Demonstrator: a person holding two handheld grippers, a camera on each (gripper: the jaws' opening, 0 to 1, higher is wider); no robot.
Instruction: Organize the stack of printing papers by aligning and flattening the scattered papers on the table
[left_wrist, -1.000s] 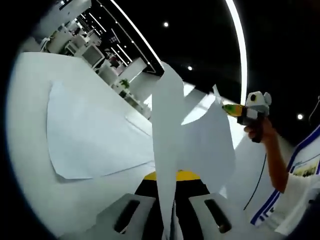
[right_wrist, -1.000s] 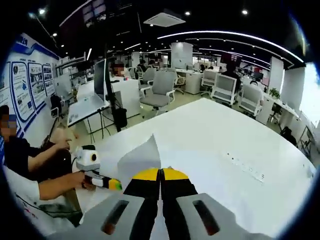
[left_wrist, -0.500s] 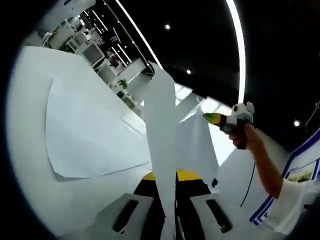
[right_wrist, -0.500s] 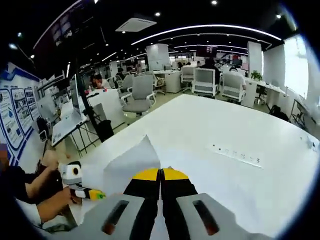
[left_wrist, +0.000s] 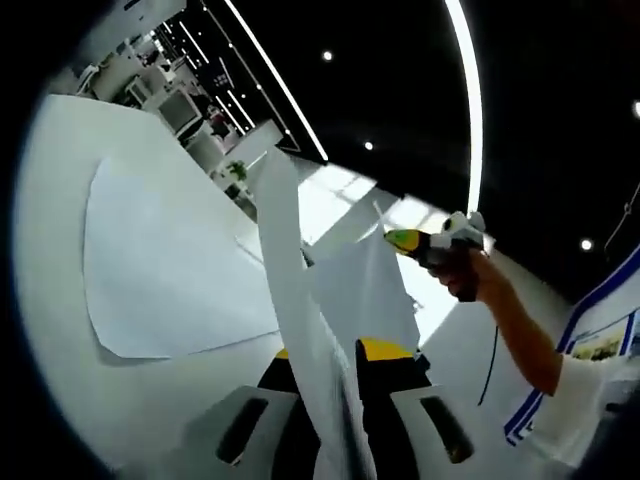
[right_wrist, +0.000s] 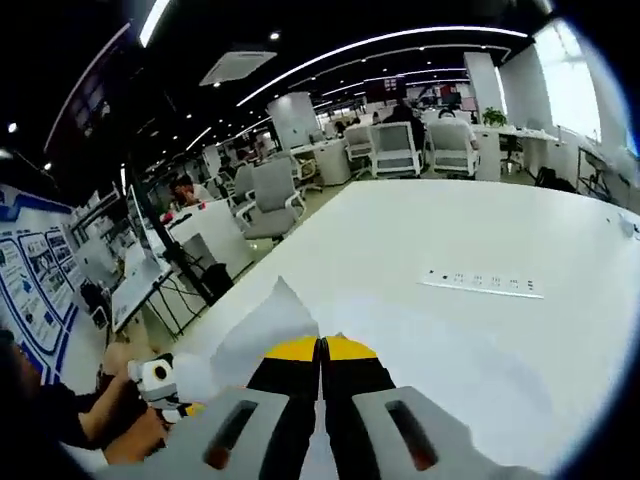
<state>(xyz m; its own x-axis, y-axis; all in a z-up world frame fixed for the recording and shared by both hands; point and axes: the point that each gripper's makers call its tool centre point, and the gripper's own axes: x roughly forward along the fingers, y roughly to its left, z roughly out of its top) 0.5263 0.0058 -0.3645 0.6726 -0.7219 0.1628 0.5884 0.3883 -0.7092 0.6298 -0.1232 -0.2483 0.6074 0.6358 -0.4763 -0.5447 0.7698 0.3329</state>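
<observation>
A white paper sheet rises edge-on from between the jaws of my left gripper, which is shut on it. The sheet's far part reaches up to my right gripper, held by a hand at the right. Another paper sheet lies flat on the white table to the left. In the right gripper view my right gripper is shut on the held sheet, whose corner pokes up left of the jaws. My left gripper shows at the lower left, in a person's hand.
The white table stretches ahead and to the right, with a socket strip set in its top. Beyond the table edge stand office chairs and desks. A person's arm and sleeve fill the lower right of the left gripper view.
The held sheet has bent and leaned to the left in the left gripper view, and the right gripper has come closer. The right gripper view has swung, and the left gripper sits lower in it.
</observation>
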